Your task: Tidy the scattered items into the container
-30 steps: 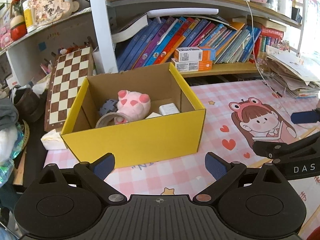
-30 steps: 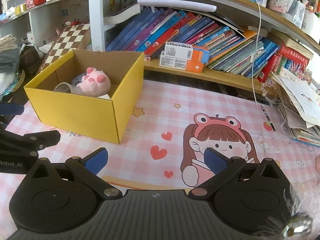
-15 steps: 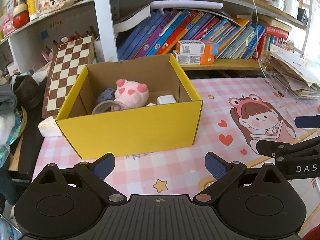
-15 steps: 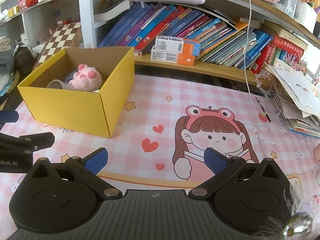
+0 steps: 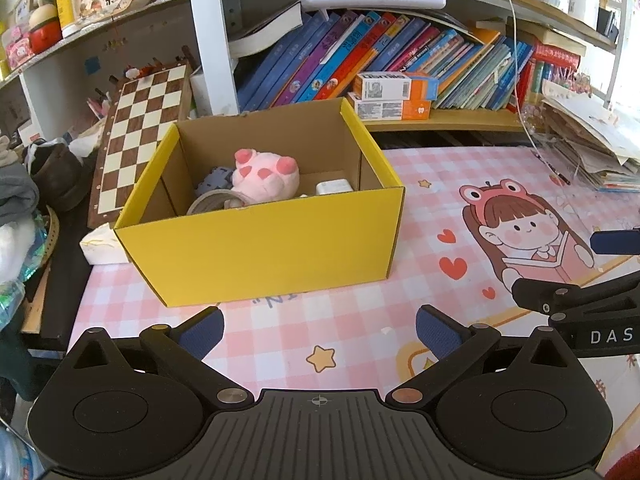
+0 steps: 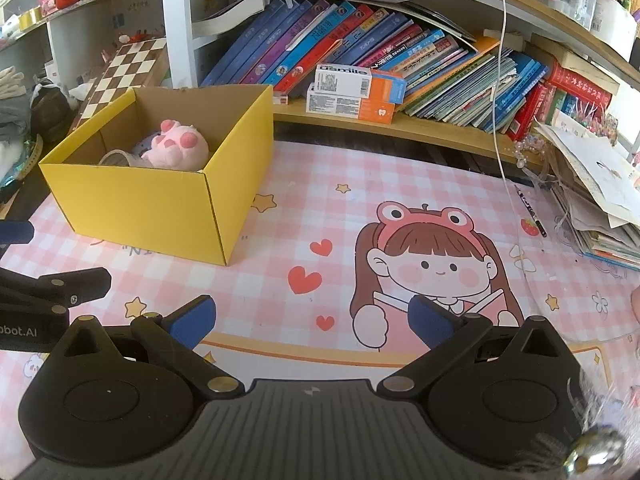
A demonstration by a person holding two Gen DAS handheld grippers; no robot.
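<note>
A yellow cardboard box with plain brown inner walls is standing upright and open-topped on the pink checked tabletop, its near wall facing the left camera and one corner turning toward the right camera. Inside, a pink plush toy with darker pink spots is lying near the middle, rising almost to the rim. A roll of tape is leaning beside it against the near wall. A bluish-grey item, too hidden to identify, is sitting behind the roll. A small white block is resting to the toy's right, near the side wall.
</note>
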